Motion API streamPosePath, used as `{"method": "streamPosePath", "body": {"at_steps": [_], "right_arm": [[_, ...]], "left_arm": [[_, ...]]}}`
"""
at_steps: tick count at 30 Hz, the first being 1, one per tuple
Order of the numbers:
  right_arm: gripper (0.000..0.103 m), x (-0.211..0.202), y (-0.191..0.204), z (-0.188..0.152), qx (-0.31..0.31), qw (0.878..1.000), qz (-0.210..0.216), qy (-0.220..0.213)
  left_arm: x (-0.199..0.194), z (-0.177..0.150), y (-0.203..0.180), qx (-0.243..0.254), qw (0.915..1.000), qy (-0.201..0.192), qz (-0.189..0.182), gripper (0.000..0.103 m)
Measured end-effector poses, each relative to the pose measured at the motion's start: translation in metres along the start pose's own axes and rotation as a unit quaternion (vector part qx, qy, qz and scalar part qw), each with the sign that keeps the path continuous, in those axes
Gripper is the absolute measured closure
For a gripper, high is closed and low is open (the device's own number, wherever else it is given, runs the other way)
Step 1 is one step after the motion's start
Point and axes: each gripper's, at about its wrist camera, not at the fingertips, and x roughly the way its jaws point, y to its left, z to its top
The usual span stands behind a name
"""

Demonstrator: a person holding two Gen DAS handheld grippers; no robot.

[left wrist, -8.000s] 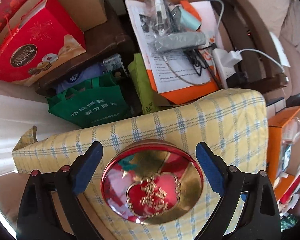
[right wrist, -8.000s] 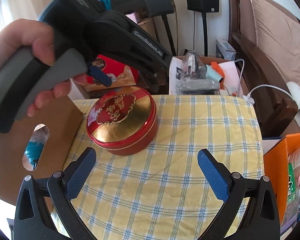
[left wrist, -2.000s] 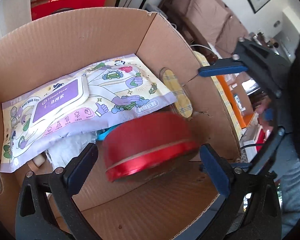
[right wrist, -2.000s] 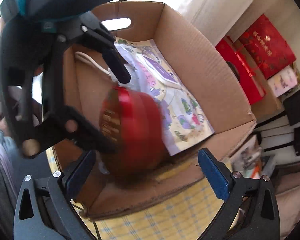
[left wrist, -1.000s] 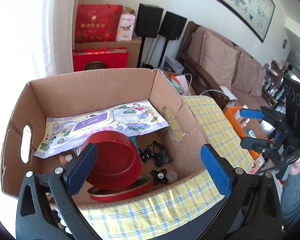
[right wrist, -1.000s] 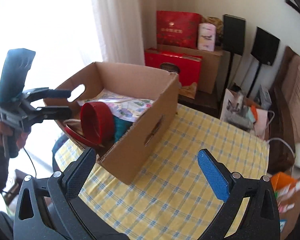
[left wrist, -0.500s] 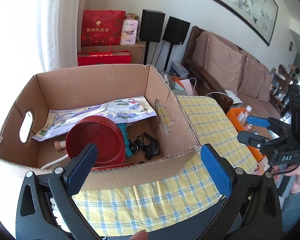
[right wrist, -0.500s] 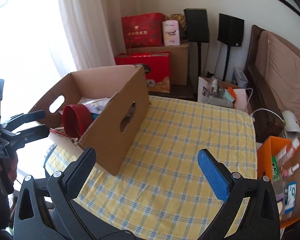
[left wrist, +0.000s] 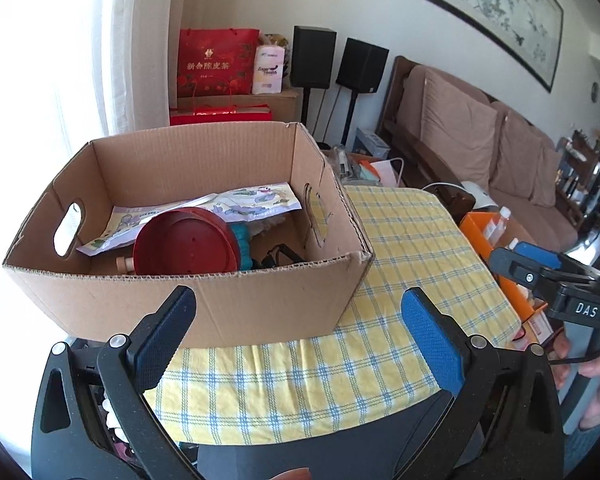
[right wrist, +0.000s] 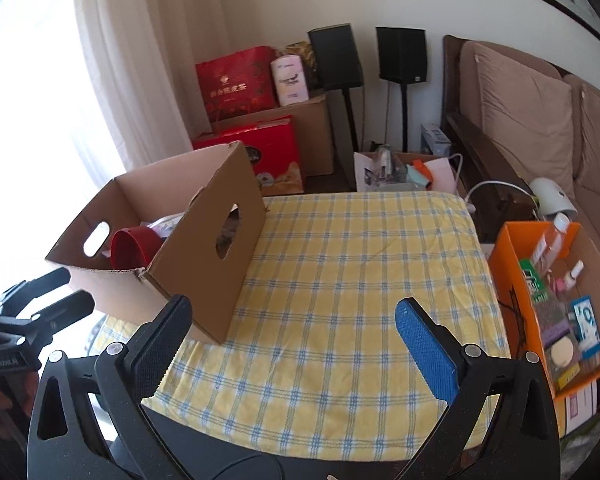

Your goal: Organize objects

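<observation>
The red tin (left wrist: 186,242) lies inside the cardboard box (left wrist: 228,304), tilted on its side with its plain base toward the left wrist camera. It leans among a printed wipes pack (left wrist: 204,210), a teal item (left wrist: 242,242) and some dark small parts at the box floor. In the right wrist view the tin (right wrist: 134,250) shows as a red rim above the near box wall (right wrist: 204,264).

Progress: judged from the present layout, the storing step is complete. The checked cloth (right wrist: 360,280) covering the surface carries nothing loose apart from the box. The tin's lid cannot be clearly made out, and whether the tin should lie flat is a matter of judgement.

Gripper state: the left hand-held gripper (left wrist: 300,330) is released, jaws spread wide, nothing between them. The right hand-held gripper (right wrist: 296,330) is likewise released and empty.

Clearances:
- The box occupies the window-side end of the surface, near its edge.
- The rest of the cloth, toward the sofa, is open room for movement.
- An orange box (right wrist: 548,304) of small items stands just beside the far-right edge, below surface level; avoid sweeping anything off that side.
- The two hand-held grippers are well apart, at opposite sides of the near edge.
</observation>
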Motion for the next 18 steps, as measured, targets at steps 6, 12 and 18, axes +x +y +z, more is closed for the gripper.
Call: {"method": "streamPosePath", "body": {"at_steps": [6, 12, 18], "right_arm": [[0.000, -0.012, 0.000, -0.014, 0.012, 1.000, -0.027, -0.006], [0.000, -0.024, 0.002, -0.027, 0.018, 0.998, -0.058, -0.015], [0.000, -0.034, 0.008, -0.035, 0.010, 0.996, -0.081, -0.024]], "left_arm": [[-0.004, -0.005, -0.001, -0.016, 0.9998, -0.001, 0.014, 0.000], [-0.009, -0.011, -0.006, -0.018, 0.9994, -0.008, 0.027, 0.000], [-0.013, -0.014, -0.011, -0.024, 0.9993, -0.007, 0.029, 0.000]]}}
